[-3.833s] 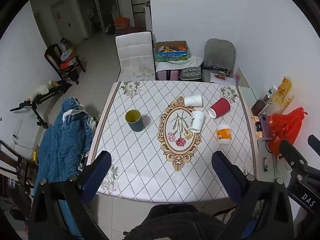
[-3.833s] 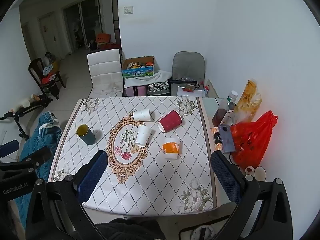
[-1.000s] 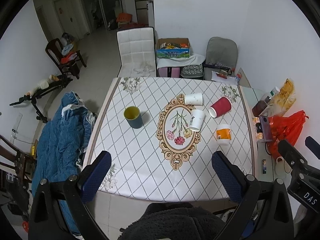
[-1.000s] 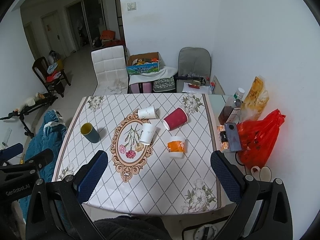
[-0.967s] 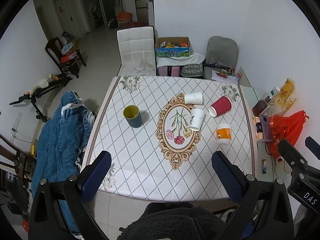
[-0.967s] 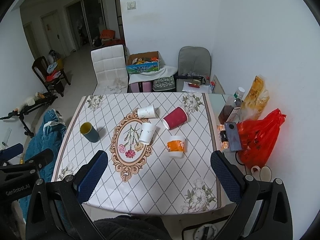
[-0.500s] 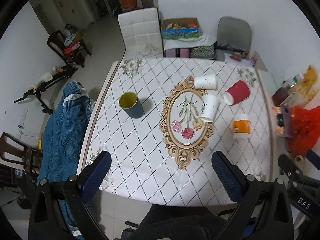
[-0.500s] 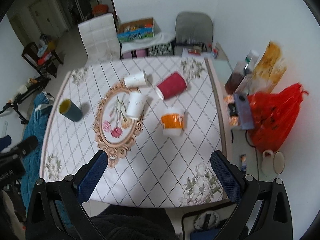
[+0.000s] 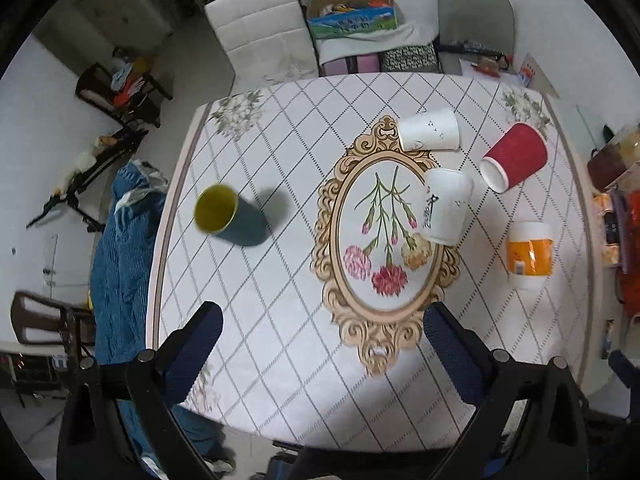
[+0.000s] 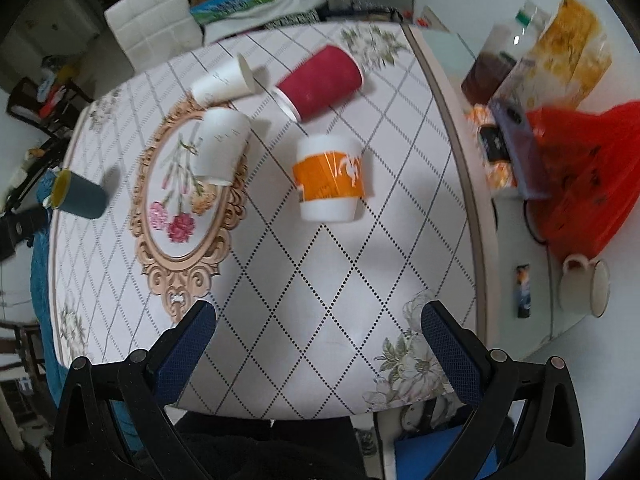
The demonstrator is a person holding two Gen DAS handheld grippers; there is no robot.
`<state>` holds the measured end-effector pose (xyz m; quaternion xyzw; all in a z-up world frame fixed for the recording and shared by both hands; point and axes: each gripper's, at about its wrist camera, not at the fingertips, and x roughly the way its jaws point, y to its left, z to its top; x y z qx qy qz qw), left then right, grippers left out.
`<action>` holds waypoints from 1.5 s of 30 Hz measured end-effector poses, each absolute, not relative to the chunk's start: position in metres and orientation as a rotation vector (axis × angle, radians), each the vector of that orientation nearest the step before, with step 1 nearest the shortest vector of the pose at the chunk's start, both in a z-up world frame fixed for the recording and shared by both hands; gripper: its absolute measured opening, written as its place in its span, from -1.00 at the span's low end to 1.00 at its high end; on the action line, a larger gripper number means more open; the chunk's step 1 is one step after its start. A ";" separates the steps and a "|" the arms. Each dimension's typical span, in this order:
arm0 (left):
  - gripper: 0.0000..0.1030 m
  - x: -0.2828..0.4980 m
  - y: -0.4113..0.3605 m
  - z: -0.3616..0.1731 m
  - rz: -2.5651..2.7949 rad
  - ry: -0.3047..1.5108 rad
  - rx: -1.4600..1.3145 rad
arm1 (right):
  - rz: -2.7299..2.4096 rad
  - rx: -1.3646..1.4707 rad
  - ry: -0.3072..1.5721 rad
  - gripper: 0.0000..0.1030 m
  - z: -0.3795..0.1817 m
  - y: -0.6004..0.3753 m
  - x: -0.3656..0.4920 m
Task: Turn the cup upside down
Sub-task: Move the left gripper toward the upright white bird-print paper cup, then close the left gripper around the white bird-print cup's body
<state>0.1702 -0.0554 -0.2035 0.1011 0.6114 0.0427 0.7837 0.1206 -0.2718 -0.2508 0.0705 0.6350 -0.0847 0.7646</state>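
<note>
Task barely begun. Left gripper [image 9: 320, 334] and right gripper [image 10: 318, 330] both spread wide, empty, above table [image 9: 280, 360]. Green cup [image 9: 224, 219] upright near left edge, untouched; flip remains.

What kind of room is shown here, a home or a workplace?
Most likely a home dining area: a table with a floral tablecloth holding cups, a white padded chair behind it, and a red plastic bag with groceries nearby.

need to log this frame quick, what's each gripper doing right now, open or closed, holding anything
Left gripper: open, holding nothing, above the near part of the table.
Right gripper: open, holding nothing, short of the orange-banded cup.
</note>
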 end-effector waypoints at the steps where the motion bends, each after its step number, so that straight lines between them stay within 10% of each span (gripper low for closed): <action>1: 1.00 0.181 -0.057 -0.210 0.083 1.326 0.237 | -0.198 0.159 1.399 1.00 -0.260 -0.272 0.123; 19: 0.99 0.348 -0.121 -0.290 -0.294 1.209 0.748 | -0.327 0.325 1.582 1.00 -0.365 -0.264 0.165; 45: 0.79 0.393 -0.201 -0.377 -0.725 1.274 1.088 | -0.456 0.382 1.637 1.00 -0.397 -0.262 0.205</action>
